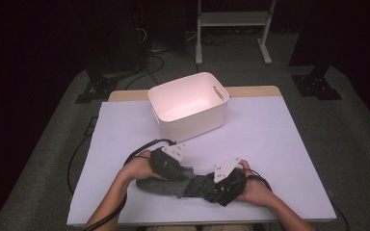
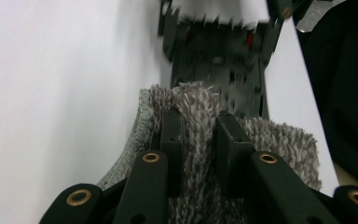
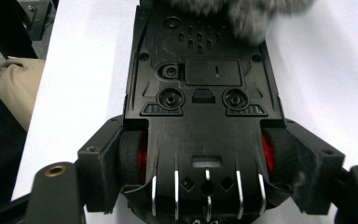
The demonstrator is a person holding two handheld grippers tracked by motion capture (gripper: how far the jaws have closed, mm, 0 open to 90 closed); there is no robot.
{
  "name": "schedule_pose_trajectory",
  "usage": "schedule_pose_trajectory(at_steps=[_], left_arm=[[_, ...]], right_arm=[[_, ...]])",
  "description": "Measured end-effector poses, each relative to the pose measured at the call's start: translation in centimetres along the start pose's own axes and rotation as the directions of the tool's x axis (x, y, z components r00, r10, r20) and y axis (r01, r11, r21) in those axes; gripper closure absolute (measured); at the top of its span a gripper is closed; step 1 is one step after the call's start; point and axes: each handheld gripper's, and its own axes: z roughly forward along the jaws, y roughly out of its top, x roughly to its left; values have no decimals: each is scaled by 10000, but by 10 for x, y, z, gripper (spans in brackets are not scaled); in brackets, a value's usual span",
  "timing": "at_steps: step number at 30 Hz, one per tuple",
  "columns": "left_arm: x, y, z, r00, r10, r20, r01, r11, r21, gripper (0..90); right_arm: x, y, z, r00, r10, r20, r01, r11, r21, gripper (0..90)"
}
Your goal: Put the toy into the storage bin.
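At the lower middle of the high view, the left tongs (image 1: 185, 174) are pinched narrow on a fold of the grey cloth (image 1: 166, 186) — pile bunched between both pads (image 2: 172, 135). Just right of them, the right tongs (image 1: 211, 186) stand wide, clamped across the rear wheels of an upturned black toy car (image 3: 200, 93), underside facing up. Cloth overlaps the car's far end. Both lie on the white worktop (image 1: 270, 144). Farther back — upper centre — stands a white bin (image 1: 189, 103).
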Motion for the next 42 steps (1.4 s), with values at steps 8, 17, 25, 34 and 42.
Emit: schedule_pose_trajectory(at_steps=[8,17,25,34,42], left_arm=[[-1,15,19,9991,267,332,-279,9990,345,752],[-3,4,14,9996,35,292,-40,9999,158,752],[-6,4,15,9990,-12,458,17,10000,-99,748],[-23,37,32,9895,1142,889,-1142,9934,-54,748],[-22,12,18,9961,569,668,-570,9984,-15,744]], right_arm=[[0,0,0,9990,450,-77,-450,9990,-71,236],[-2,-3,-8,9964,842,-26,-843,9964,-98,204],[3,-6,-15,9978,638,171,-637,9979,-94,227],[3,-1,-12,9975,648,293,-639,9974,-329,228],[3,-3,-12,9978,606,261,-594,9973,-432,229]])
